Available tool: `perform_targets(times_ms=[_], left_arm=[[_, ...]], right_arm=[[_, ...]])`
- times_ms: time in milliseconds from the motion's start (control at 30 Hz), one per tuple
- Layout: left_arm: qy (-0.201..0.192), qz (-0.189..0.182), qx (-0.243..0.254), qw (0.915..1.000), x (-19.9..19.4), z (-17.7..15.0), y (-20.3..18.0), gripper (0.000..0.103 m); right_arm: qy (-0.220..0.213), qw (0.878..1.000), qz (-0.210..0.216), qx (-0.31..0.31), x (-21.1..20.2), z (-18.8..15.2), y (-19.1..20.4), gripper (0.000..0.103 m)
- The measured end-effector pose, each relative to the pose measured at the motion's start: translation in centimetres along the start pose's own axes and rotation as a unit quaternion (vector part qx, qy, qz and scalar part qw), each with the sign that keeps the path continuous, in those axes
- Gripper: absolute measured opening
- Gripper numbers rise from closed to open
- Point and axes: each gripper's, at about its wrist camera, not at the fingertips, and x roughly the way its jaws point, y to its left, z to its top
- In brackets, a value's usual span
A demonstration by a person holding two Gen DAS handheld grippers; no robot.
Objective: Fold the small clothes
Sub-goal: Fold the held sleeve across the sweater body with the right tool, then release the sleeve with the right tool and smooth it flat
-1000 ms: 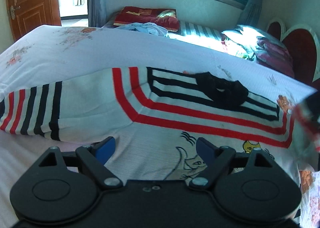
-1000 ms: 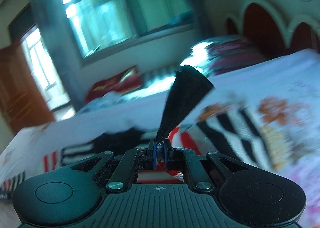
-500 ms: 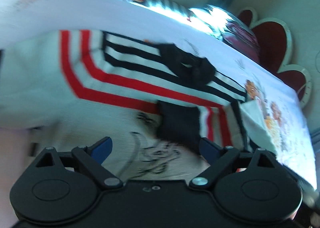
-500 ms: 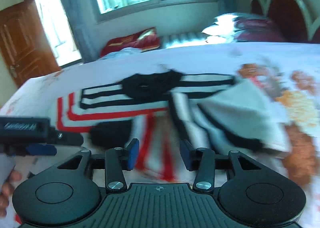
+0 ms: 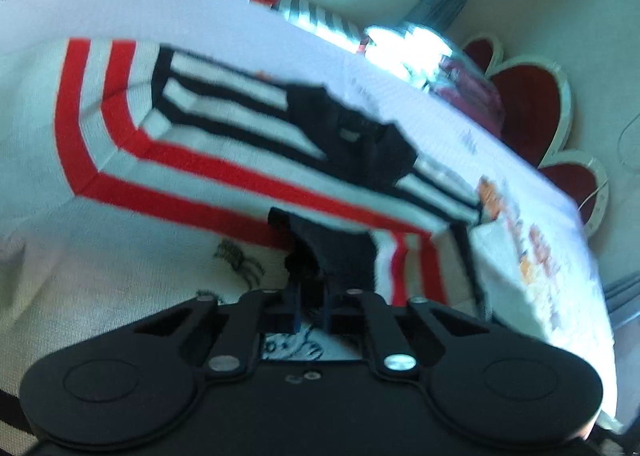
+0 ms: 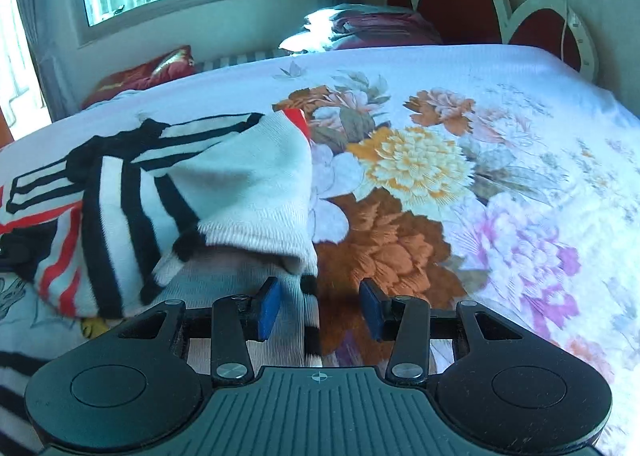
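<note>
A small white sweater (image 5: 132, 192) with red and black stripes and a black collar (image 5: 352, 136) lies flat on the bed. Its right sleeve is folded in over the body, with the black cuff (image 5: 332, 252) near the middle. My left gripper (image 5: 311, 306) is shut on that black cuff. In the right wrist view the folded sleeve (image 6: 224, 196) lies at the left. My right gripper (image 6: 318, 308) is open, low over the sweater's right edge, with cloth between its blue pads (image 6: 269, 308).
The bed has a floral sheet (image 6: 460, 184). A red and white headboard (image 6: 472, 4) stands at the far right. Pillows (image 6: 368, 28) and a red cushion (image 6: 148, 70) lie by the window wall.
My right gripper let go of the black cuff after carrying the sleeve over the sweater, and moved right. My left gripper moved in and shut on the cuff.
</note>
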Motion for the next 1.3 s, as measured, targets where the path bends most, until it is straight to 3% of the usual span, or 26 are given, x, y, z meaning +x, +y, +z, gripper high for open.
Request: perform_targets(times_ms=[67, 100, 133, 200, 333, 433, 533, 600, 633, 700, 767, 933, 1133, 1300], left_arm=[[-0.033, -0.008, 0.004, 0.9994, -1.5, 0.7, -0.3, 0.007], [-0.049, -0.011, 0.005, 0.9987, -2.4, 1.1, -0.3, 0.007], [-0.064, -0.01, 0.008, 0.9979, -3.3, 1.5, -0.1, 0.007], [-0.086, 0.006, 0.007, 0.9962, -4.4, 2.2, 0.8, 0.007], [-0.064, 0.043, -0.001, 0.997, -3.2, 1.9, 3.0, 0.007], [-0.034, 0.067, 0.022, 0.997, -1.3, 0.2, 2.8, 0.007], [-0.036, 0.082, 0.043, 0.9951, -1.1, -0.2, 2.4, 0.009], [-0.04, 0.097, 0.058, 0.9928, -2.1, 0.1, 2.0, 0.024], [-0.054, 0.106, 0.061, 0.991, -2.8, 0.1, 1.9, 0.027], [-0.087, 0.109, 0.064, 0.9882, -4.3, 0.6, 1.5, 0.042], [-0.106, 0.102, 0.07, 0.9867, -5.2, 1.0, 0.7, 0.046], [-0.07, 0.062, 0.11, 0.9896, -2.6, 0.7, -1.6, 0.046], [-0.038, 0.083, 0.11, 0.9897, 1.9, 0.1, -1.4, 0.046], [-0.041, 0.084, 0.119, 0.9885, 1.9, -0.6, -0.8, 0.047]], right_arm=[[-0.001, 1.0, 0.008, 0.005, 0.4, 0.4, 0.1, 0.044], [-0.002, 1.0, 0.016, 0.006, 0.7, 0.6, 0.2, 0.036], [0.001, 1.0, 0.025, 0.003, 1.1, 0.8, 0.4, 0.021], [0.005, 1.0, 0.024, 0.001, 1.7, 1.2, 0.8, 0.021], [-0.019, 0.999, 0.034, 0.012, 0.9, 1.4, 0.7, 0.014], [0.003, 1.0, 0.015, 0.014, 1.8, 0.4, 0.3, 0.014], [0.01, 1.0, 0.027, 0.004, 1.2, 0.6, 0.2, 0.015], [0.015, 0.999, 0.043, 0.01, 0.3, 0.9, -0.5, 0.016], [0.015, 0.998, 0.055, 0.016, -0.3, 1.0, -0.9, 0.022], [0.002, 0.997, 0.072, 0.034, -1.6, 1.3, -1.8, 0.034], [-0.012, 0.996, 0.077, 0.042, -2.1, 2.4, -2.2, 0.037], [-0.004, 0.994, 0.09, 0.064, 1.9, 6.1, -2.5, 0.037], [0.023, 0.991, 0.1, 0.084, 8.5, 9.7, -1.7, 0.037], [0.038, 0.986, 0.121, 0.104, 12.2, 11.6, -1.9, 0.034]])
